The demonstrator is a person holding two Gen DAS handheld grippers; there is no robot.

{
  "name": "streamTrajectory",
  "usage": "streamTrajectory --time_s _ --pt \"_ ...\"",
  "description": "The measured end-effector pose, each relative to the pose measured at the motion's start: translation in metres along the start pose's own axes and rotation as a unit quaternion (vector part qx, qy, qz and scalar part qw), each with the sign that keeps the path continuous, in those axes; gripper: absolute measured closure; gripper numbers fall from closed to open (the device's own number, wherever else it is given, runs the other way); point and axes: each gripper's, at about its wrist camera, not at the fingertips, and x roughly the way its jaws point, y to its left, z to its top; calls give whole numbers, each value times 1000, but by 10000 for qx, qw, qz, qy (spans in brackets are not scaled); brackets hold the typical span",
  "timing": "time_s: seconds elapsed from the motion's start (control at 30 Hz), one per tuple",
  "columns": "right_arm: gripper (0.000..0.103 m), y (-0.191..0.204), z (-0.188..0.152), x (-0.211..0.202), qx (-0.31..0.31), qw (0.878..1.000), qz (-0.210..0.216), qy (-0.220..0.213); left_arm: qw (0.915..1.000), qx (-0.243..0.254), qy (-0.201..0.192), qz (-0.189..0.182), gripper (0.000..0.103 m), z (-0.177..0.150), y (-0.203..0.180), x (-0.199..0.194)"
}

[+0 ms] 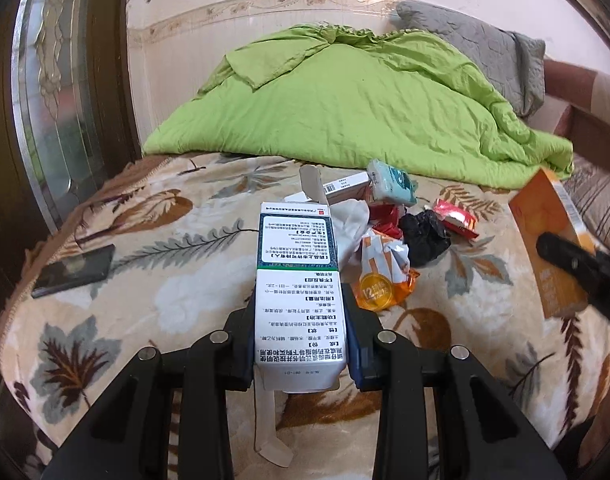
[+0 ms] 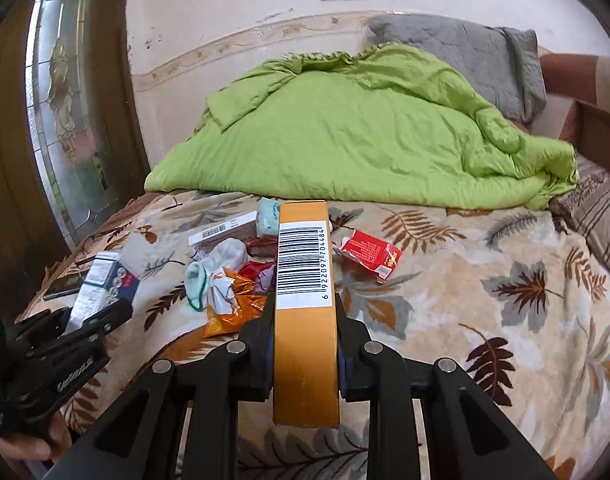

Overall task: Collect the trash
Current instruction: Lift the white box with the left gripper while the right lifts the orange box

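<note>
My left gripper (image 1: 301,300) is shut on a white and dark green medicine box (image 1: 297,280) and holds it above the bed; it also shows in the right wrist view (image 2: 101,284). My right gripper (image 2: 305,312) is shut on an orange box (image 2: 305,312) with a barcode, also seen at the right of the left wrist view (image 1: 553,240). A trash pile lies on the blanket ahead: an orange wrapper (image 1: 381,284), a black bag (image 1: 425,236), a red packet (image 2: 369,254), a white carton (image 2: 221,230), a tissue pack (image 1: 393,182) and a white sock (image 2: 225,258).
A green quilt (image 1: 353,108) lies heaped across the back of the bed with a grey pillow (image 2: 465,52) behind it. A dark phone (image 1: 73,270) lies at the left bed edge. A wooden door with glass (image 1: 53,92) stands left. A leaf-pattern blanket (image 2: 485,288) covers the bed.
</note>
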Motion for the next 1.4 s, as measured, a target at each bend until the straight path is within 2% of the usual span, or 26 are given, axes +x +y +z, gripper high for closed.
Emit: streamTrajectory --time_s 0.53,1.13,1.4 --pt "78 -5 1 1 224 9995 225 42 9998 -46 78 190 70 -5 8 -11" --pt "78 -4 -2 -2 151 9996 232 31 9996 -177 200 -78 70 -3 3 9" --pt "78 -2 -4 2 168 9995 237 153 9996 -145 215 -83 70 -3 0 16"
